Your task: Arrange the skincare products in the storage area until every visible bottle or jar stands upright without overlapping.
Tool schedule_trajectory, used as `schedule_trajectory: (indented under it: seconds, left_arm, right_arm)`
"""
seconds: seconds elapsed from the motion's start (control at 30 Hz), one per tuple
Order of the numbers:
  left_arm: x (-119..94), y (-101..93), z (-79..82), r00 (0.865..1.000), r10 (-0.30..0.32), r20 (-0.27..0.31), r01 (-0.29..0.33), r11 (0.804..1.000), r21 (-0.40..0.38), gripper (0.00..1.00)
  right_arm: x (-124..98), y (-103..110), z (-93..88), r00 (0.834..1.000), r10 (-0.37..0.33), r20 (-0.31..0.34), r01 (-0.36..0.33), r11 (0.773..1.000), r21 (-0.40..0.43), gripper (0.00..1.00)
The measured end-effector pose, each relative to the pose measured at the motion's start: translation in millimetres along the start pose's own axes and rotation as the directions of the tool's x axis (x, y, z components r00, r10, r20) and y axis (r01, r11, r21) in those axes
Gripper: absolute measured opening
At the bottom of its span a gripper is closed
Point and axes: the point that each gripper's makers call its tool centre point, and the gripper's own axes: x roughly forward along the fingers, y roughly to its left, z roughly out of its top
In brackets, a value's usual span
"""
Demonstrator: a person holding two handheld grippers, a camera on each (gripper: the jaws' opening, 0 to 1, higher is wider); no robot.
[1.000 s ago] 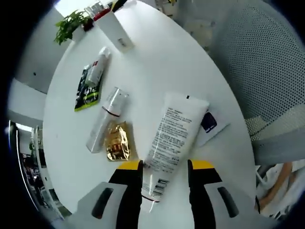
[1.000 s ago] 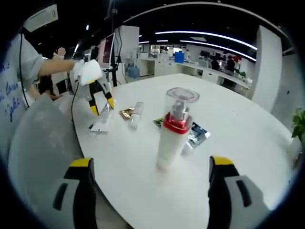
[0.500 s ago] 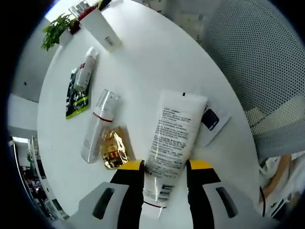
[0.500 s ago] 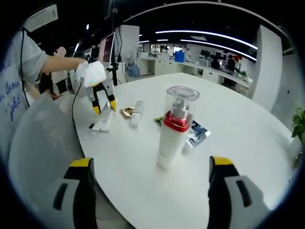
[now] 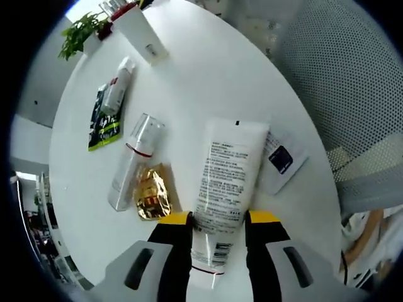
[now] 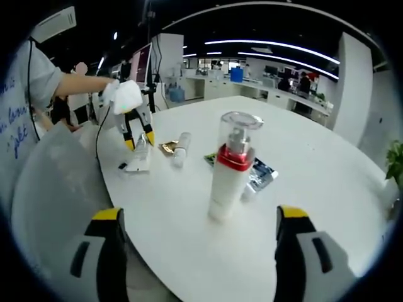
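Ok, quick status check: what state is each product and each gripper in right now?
White tube: lying flat, cap end between the left gripper's jaws.
Clear-capped bottle: lying on its side.
Gold sachet: flat, beside that bottle.
Small white bottle: lying on the green packet.
Red-collared pump bottle: standing upright, cap on.
Left gripper: jaws around the tube; grip cannot be confirmed.
Right gripper: open, holding nothing.

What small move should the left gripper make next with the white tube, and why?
Probably lift and tip the white tube upright. The left gripper has its jaws on either side of the tube's lower end, and the tube's far end looks raised off the table in the right gripper view.
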Motion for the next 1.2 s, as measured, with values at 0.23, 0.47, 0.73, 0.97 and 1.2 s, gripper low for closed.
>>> schedule_trajectory:
  seconds: [0.23, 0.47, 0.73, 0.97, 1.2]
  left_arm:
    - [-7, 4.6, -0.8, 1.000, 0.026, 0.006, -0.026, 0.997, -0.071, 0.28]
    - [-20, 11.6, 6.5, 0.994, 0.082, 0.068, -0.069, 0.982, -0.175, 0.27]
    - [-32, 17.6, 15.7, 0.979, 0.143, 0.144, -0.100, 0.957, -0.271, 0.26]
    - [-44, 21.9, 25.1, 0.960, 0.194, 0.200, -0.124, 0.940, -0.316, 0.26]
    - [-60, 29.6, 42.1, 0.921, 0.256, 0.295, -0.132, 0.915, -0.382, 0.26]
  right_arm:
    - [-1, 2, -0.5, 1.000, 0.009, 0.001, -0.009, 1.000, 0.014, 1.00]
    - [1, 7, 4.4, 1.000, 0.020, 0.016, -0.020, 1.000, 0.013, 1.00]
    - [1, 12, 6.9, 0.999, 0.035, 0.028, -0.035, 0.999, 0.019, 0.99]
    - [0, 20, 4.3, 0.998, 0.058, 0.029, -0.060, 0.997, 0.040, 0.91]
    - [2, 33, 4.9, 0.995, 0.100, 0.029, -0.101, 0.994, 0.039, 0.83]
